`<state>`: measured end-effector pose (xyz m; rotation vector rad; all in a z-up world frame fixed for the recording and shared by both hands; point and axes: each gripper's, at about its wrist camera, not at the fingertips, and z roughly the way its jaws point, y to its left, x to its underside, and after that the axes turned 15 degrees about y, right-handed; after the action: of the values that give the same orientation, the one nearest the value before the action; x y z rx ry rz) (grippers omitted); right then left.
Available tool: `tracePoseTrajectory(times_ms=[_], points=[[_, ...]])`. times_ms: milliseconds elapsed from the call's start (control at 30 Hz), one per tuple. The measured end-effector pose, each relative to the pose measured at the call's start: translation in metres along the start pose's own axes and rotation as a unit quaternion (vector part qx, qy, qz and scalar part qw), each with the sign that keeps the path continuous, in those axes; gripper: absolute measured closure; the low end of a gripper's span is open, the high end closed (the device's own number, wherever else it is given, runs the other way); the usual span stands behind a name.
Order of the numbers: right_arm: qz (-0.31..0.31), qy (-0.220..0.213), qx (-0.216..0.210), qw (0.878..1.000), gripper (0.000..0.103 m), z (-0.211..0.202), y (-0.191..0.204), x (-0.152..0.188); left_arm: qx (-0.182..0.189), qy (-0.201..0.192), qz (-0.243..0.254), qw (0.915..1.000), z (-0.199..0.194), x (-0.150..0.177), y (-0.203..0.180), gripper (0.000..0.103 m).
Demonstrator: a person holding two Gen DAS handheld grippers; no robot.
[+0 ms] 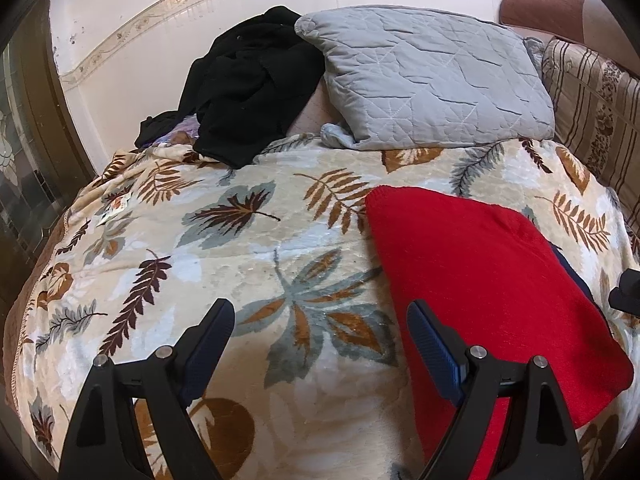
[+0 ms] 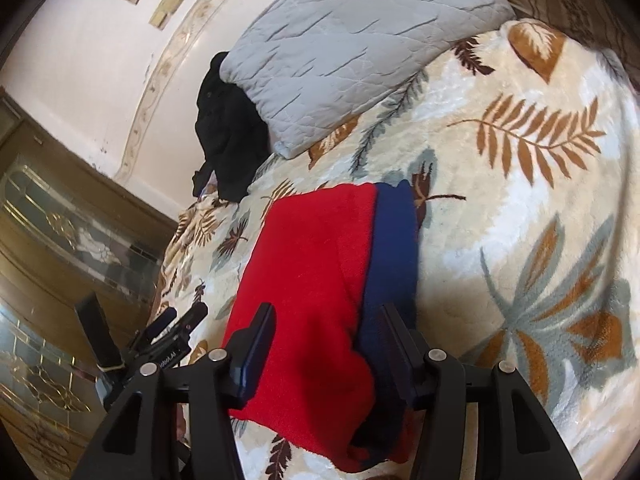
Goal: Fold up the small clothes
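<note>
A red knitted garment (image 1: 480, 264) lies folded flat on the leaf-patterned blanket (image 1: 200, 240), with a navy layer (image 2: 392, 240) showing along one side under it. My right gripper (image 2: 327, 314) straddles the near end of the red garment (image 2: 312, 260). Its jaws stand apart with the cloth between them, and the pads do not clamp it. My left gripper (image 1: 320, 312) hovers open over bare blanket just left of the garment, nothing between its fingers. Its right finger (image 1: 432, 344) overlaps the red edge. The left gripper (image 2: 172, 332) also shows at the left of the right wrist view.
A grey quilted pillow (image 1: 432, 76) and a heap of black clothes (image 1: 248, 84) sit at the head of the bed against the white wall. A striped cushion (image 1: 600, 100) stands at the far right. A brown door with patterned glass (image 2: 60, 220) is beside the bed.
</note>
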<state>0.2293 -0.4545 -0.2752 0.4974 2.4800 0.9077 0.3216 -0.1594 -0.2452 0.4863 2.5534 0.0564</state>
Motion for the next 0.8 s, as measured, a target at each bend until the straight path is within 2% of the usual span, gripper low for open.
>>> tracePoseTrajectory(times_ms=[100, 300, 367, 467, 500, 567, 733, 800], points=[[0.012, 0.0, -0.008, 1.0, 0.037, 0.001, -0.006, -0.001, 0.002, 0.001, 0.001, 1.0, 0.002, -0.001, -0.002, 0.015], [0.022, 0.012, -0.019, 1.0, 0.037, 0.007, -0.015, -0.002, 0.016, 0.009, 0.008, 0.9998, 0.008, -0.003, -0.007, 0.015], [0.032, 0.021, -0.028, 0.999, 0.036, 0.011, -0.021, -0.005, 0.037, 0.018, 0.013, 0.9991, 0.011, -0.005, -0.009, 0.015], [0.047, 0.031, -0.044, 0.997, 0.033, 0.017, -0.032, -0.009, 0.094, 0.043, 0.014, 0.9946, 0.018, -0.008, -0.01, 0.015], [0.053, 0.035, -0.045, 0.997, 0.033, 0.018, -0.034, -0.009, 0.129, 0.06, 0.016, 0.9897, 0.022, -0.01, -0.01, 0.015], [0.063, 0.046, -0.057, 0.995, 0.033, 0.023, -0.041, -0.012, 0.177, 0.075, 0.019, 0.9812, 0.028, -0.011, -0.011, 0.015], [0.075, 0.056, -0.052, 0.994, 0.033, 0.032, -0.05, -0.018, 0.248, 0.115, 0.008, 0.962, 0.045, -0.016, -0.013, 0.015], [0.082, 0.055, -0.047, 0.994, 0.033, 0.034, -0.054, -0.021, 0.279, 0.134, -0.005, 0.9508, 0.053, -0.016, -0.01, 0.015]])
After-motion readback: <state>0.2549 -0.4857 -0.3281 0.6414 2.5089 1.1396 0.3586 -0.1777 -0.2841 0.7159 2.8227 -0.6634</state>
